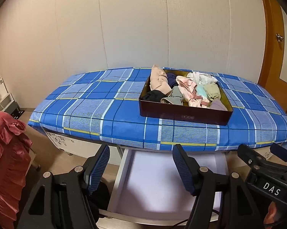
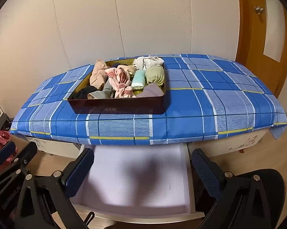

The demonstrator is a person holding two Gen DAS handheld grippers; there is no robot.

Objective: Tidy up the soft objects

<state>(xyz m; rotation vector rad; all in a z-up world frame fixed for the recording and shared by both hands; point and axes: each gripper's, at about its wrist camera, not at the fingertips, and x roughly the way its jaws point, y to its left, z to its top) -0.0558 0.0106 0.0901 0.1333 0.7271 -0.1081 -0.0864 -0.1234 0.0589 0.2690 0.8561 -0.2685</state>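
A dark brown box (image 1: 183,115) (image 2: 118,107) stands on the table with the blue plaid cloth (image 1: 90,103) (image 2: 219,95). It holds a jumble of soft garments: a beige piece (image 1: 159,80) (image 2: 97,74), a pink one (image 1: 189,91) (image 2: 118,78), a mint roll (image 2: 138,79), an olive one (image 2: 154,75), plus white, dark and lilac pieces. Below the table edge a white drawer (image 1: 162,181) (image 2: 133,175) is pulled out, with nothing in it. My left gripper (image 1: 141,169) (image 2: 17,150) hangs open over the drawer. My right gripper (image 2: 143,171) (image 1: 261,150) is beside it, open too.
A red ruffled fabric (image 1: 6,152) (image 2: 0,137) hangs at the left. An orange wooden door (image 1: 273,47) (image 2: 257,28) stands at the right behind the table. White shelving (image 1: 2,97) sits on the floor far left. A black mesh shape (image 2: 267,183) is at the lower right.
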